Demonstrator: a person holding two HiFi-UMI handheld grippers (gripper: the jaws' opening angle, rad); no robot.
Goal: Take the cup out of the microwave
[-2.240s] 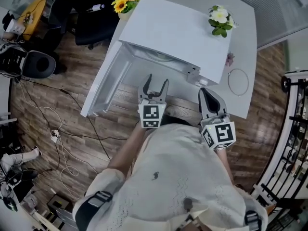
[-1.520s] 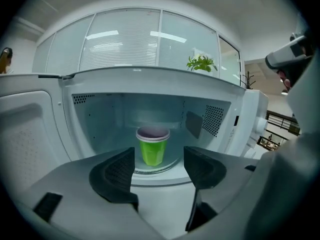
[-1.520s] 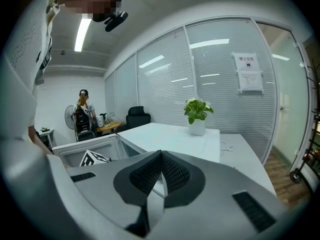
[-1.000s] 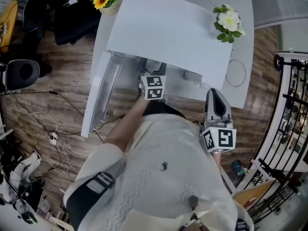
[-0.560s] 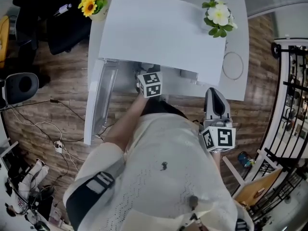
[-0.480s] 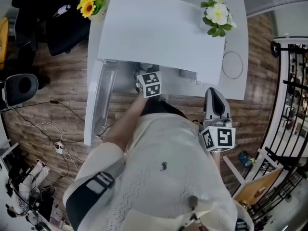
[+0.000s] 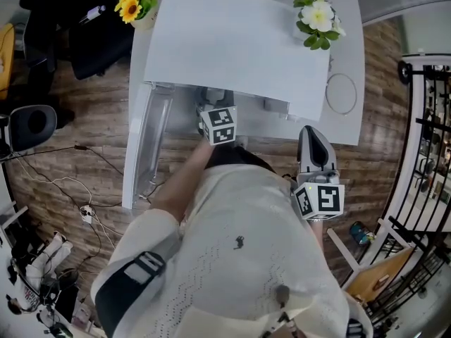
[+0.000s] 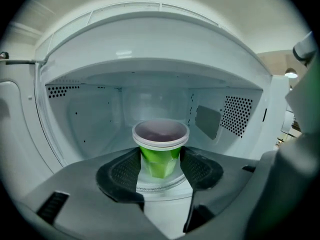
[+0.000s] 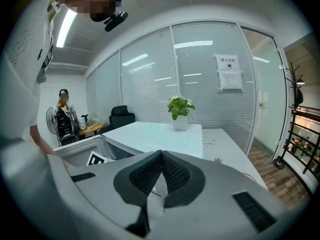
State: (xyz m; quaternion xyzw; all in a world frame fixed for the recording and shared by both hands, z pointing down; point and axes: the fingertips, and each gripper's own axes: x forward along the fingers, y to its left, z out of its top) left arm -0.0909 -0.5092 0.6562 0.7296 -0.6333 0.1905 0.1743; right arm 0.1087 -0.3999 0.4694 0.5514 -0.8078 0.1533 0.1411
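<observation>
Left gripper view shows the cup point(image 8: 160, 146), green with a pale rim, standing upright on the glass turntable point(image 8: 167, 183) inside the microwave point(image 8: 150, 49), exactly between the two pads of the left gripper point(image 8: 160, 165). The jaws have just been closing, and now the pads lie against the lower sides of the cup with no gap that I can see, so I judge the grip is just made. They take the cup below the rim, probably because the rim is wider and stops the cup from slipping down when it is lifted. The cavity wall is well behind the cup, and the ceiling is high above the gripper, so there is room to raise it a little and draw it back. To the left of this gripper the door point(image 7: 144, 146) stands wide open, which keeps the way out free. The right gripper point(image 9: 161, 169) has its jaws pressed together on nothing and waits outside, to the right of the microwave, over the table point(image 9: 220, 144); it seems not needed for this step.
</observation>
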